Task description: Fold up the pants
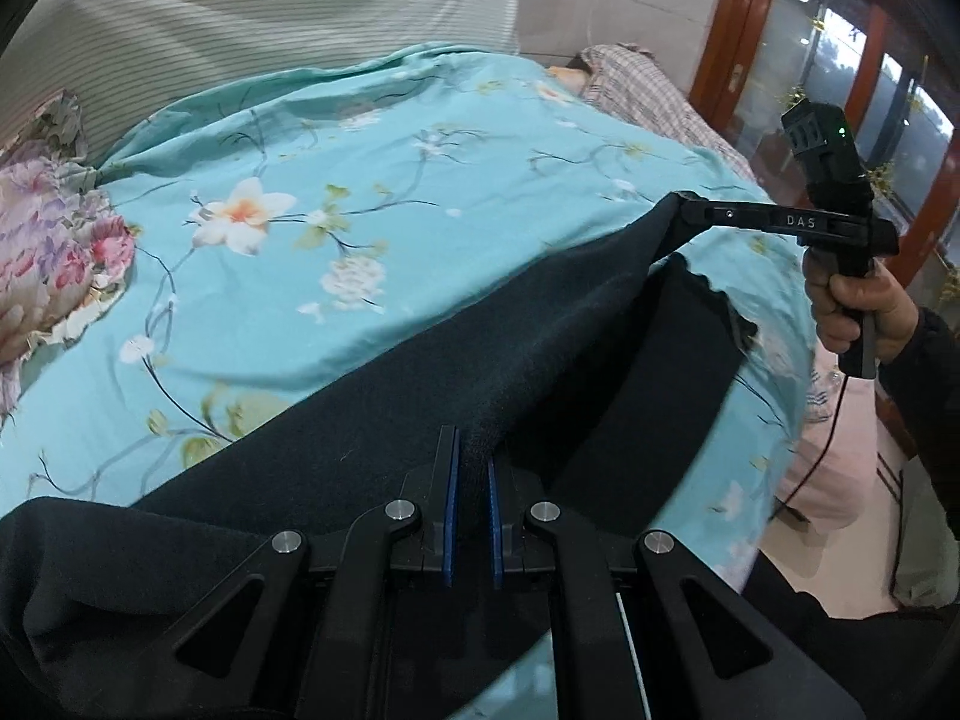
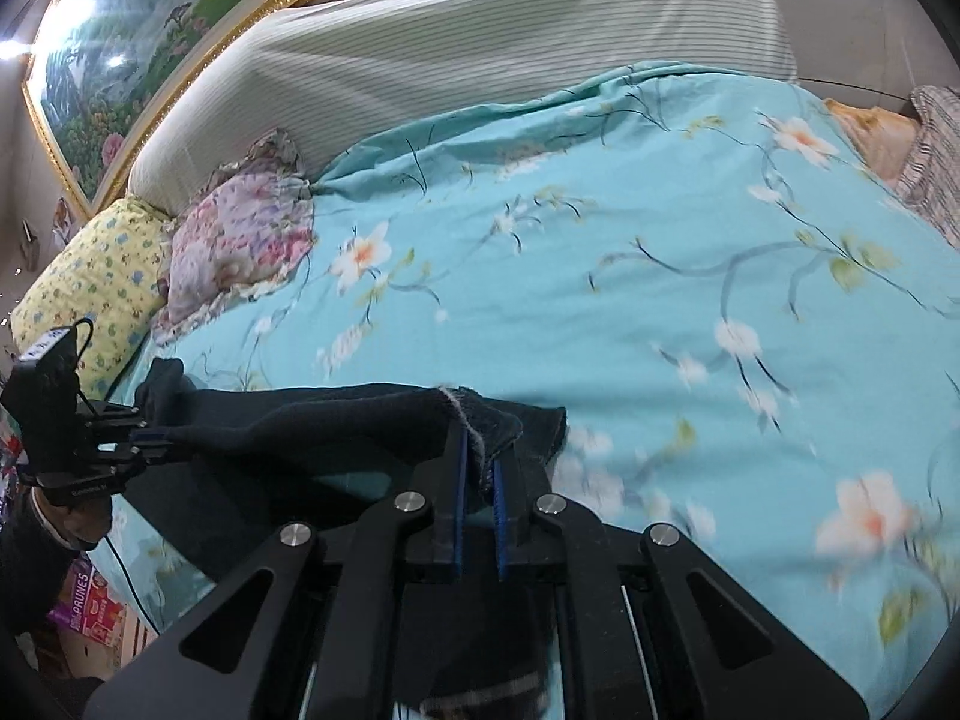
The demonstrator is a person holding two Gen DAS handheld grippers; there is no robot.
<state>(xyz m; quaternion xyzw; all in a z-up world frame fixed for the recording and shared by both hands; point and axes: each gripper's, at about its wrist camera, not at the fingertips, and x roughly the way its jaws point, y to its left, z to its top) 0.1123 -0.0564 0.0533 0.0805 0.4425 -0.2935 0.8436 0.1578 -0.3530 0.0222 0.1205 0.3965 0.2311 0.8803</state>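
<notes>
Dark navy pants point(image 1: 480, 360) hang stretched between my two grippers just above a turquoise floral quilt point(image 1: 360, 180). My left gripper point(image 1: 473, 450) is shut on one edge of the pants; it also shows at the left of the right wrist view point(image 2: 150, 435). My right gripper point(image 2: 478, 462) is shut on the frayed hem end of the pants point(image 2: 372, 414); in the left wrist view point(image 1: 681, 199) its tip pinches the far corner. The lower layer of the pants sags onto the quilt point(image 2: 660, 270).
A striped headboard cushion point(image 1: 240, 18) stands at the back. Floral pillows point(image 2: 240, 240) and a yellow pillow point(image 2: 90, 282) lie at the left. A plaid cloth point(image 1: 648, 90) and wooden window frames point(image 1: 738, 30) are at the right. The bed edge drops off near my hands.
</notes>
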